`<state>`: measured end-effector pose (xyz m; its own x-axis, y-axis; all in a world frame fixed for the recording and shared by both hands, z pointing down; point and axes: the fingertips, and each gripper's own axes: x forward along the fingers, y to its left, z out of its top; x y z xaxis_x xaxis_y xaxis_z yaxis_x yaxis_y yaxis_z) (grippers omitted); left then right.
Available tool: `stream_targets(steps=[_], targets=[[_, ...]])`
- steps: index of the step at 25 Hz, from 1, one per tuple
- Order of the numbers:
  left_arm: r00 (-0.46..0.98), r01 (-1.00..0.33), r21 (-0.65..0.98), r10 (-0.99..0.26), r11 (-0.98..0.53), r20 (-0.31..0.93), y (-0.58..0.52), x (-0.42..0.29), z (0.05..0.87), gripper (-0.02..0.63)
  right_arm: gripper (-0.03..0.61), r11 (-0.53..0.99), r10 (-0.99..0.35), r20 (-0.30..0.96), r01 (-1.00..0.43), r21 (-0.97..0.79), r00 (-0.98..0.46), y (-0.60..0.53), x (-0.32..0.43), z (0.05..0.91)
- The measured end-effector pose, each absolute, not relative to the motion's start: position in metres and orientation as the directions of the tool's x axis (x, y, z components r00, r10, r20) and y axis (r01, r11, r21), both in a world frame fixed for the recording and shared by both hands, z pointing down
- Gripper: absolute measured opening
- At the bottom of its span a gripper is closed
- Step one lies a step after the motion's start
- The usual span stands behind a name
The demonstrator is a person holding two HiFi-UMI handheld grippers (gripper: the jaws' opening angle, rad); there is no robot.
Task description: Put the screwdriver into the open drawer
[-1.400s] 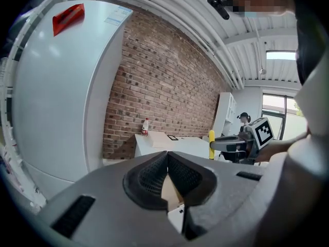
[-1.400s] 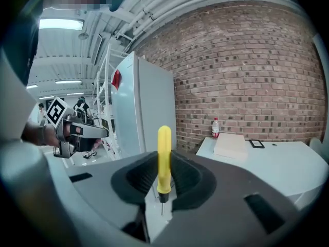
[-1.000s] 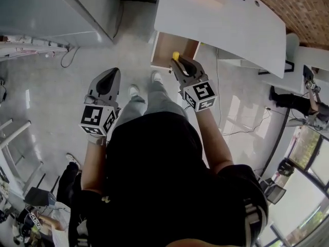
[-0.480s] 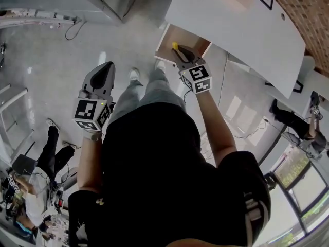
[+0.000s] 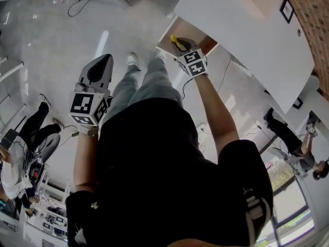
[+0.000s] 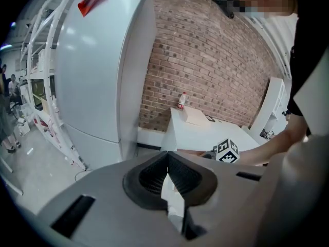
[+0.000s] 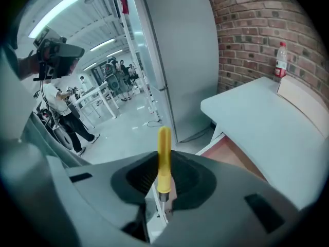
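Observation:
The screwdriver [image 7: 164, 153] has a yellow handle and a thin metal shaft, and it stands between the pads of my right gripper [image 7: 163, 163], which is shut on it. In the head view the right gripper [image 5: 181, 44] hangs over the open drawer [image 5: 165, 35] of the white desk, with the screwdriver's yellow handle [image 5: 175, 40] pointing into the drawer's brown inside. The drawer [image 7: 234, 158] lies just below and right of the handle. My left gripper [image 5: 104, 62] hangs at the left over the floor, away from the drawer. Its jaws [image 6: 168, 158] are shut with nothing between them.
The white desk [image 5: 247, 30] stands against a brick wall, with a bottle [image 7: 280, 58] and a box at its back. A tall grey cabinet [image 7: 180, 50] stands left of the desk. My legs and shoes are in front of the drawer. People and metal racks are in the background.
My right gripper has sunk with the screwdriver from above the drawer's front down into its opening. The left gripper has dropped a little and stays shut.

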<state>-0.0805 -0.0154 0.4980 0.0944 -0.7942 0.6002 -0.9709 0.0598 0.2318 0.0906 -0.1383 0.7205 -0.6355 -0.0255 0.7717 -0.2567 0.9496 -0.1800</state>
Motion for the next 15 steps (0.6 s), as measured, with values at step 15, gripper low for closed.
stream_targets(steps=[15], targets=[[0.024, -0.944, 0.261, -0.746, 0.202, 0.665, 0.023, -0.087, 0.559, 0.003, 0.078, 0.976, 0.174, 0.894, -0.047, -0.212, -0.413, -0.115, 0.096, 0.868]])
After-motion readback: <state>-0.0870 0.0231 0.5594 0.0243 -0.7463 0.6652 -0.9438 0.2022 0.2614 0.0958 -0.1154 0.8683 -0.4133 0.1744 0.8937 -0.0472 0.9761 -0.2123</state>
